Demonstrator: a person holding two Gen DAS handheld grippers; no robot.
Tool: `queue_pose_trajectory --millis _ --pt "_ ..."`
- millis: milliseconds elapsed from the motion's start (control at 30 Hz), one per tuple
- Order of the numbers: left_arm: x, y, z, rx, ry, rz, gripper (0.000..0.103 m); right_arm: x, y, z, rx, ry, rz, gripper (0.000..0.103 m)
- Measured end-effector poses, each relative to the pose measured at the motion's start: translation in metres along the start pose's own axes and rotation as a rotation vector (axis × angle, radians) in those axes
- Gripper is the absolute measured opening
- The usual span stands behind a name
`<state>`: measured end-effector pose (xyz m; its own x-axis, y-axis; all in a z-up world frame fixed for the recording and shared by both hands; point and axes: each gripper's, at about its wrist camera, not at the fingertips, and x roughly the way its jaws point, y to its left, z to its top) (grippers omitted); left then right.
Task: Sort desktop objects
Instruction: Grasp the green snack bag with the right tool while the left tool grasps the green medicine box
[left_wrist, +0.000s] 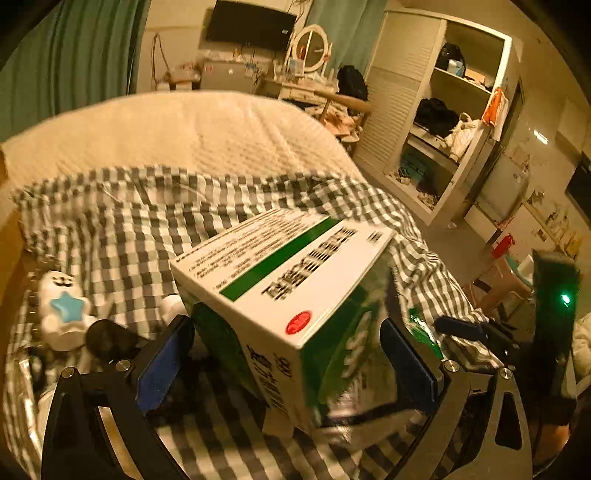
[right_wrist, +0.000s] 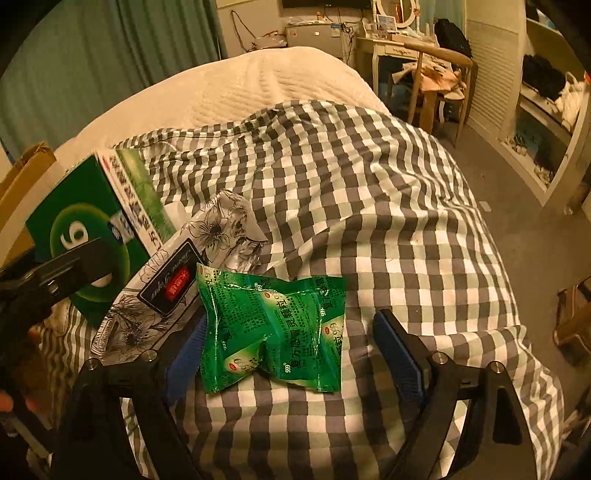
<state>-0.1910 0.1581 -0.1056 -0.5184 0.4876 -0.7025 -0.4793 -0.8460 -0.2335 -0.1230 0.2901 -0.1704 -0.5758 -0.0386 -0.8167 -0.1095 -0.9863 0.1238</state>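
One medicine box (left_wrist: 280, 295), one green sachet pack (right_wrist: 273, 328), one floral packet (right_wrist: 173, 280) — one star figurine (left_wrist: 64, 314)

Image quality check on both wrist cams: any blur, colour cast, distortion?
Left wrist: the medicine box between the left gripper fingers is motion-blurred and its print is unreadable; warm orange cast, strong fisheye bending with dark corners. Right wrist: sharper, the green packet print is legible between the right gripper fingers; same dim orange cast and curvature.

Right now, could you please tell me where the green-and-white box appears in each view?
Left wrist: box fills the centre, between the left gripper's fingers.
Right wrist: box at the left edge, tilted.
Shared landmark: checked cloth.
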Motion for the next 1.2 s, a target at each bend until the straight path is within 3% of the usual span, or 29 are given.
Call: queue_pose_trajectory --millis 33,167,300,467,633,867,1000,1200 --pt "0.004 0.004 0.001 -0.031 -0.009 -0.009 0.103 -0.001 -0.001 0.000 0.013 0.008 0.008 0.084" --pt "0.009 0.009 0.004 -0.129 -0.028 -0.068 0.103 -0.014 -0.005 0.008 0.034 0.008 0.016 0.044" --pt "0.012 0.010 0.009 -0.185 -0.021 -0.089 0.103 -0.017 -0.003 0.007 0.039 0.001 -0.012 0.042" --pt "-0.011 0.009 0.001 -0.199 -0.028 -0.046 0.103 -0.020 -0.007 0.009 0.065 -0.004 0.011 0.039" --pt "-0.039 0.004 0.001 -0.184 -0.024 0.080 0.103 -0.024 -0.008 0.013 0.067 -0.015 0.004 0.039" --pt "-0.036 -0.031 0.014 -0.400 -0.032 0.198 0.103 -0.037 -0.018 0.016 0.094 -0.036 -0.026 0.039" --pt "-0.014 -0.057 0.013 -0.459 -0.007 0.442 0.103 -0.041 -0.029 0.015 0.115 -0.038 -0.036 0.039" --pt "0.007 -0.057 0.013 -0.514 -0.003 0.651 0.103 -0.039 -0.040 0.015 0.128 -0.043 -0.029 0.039"
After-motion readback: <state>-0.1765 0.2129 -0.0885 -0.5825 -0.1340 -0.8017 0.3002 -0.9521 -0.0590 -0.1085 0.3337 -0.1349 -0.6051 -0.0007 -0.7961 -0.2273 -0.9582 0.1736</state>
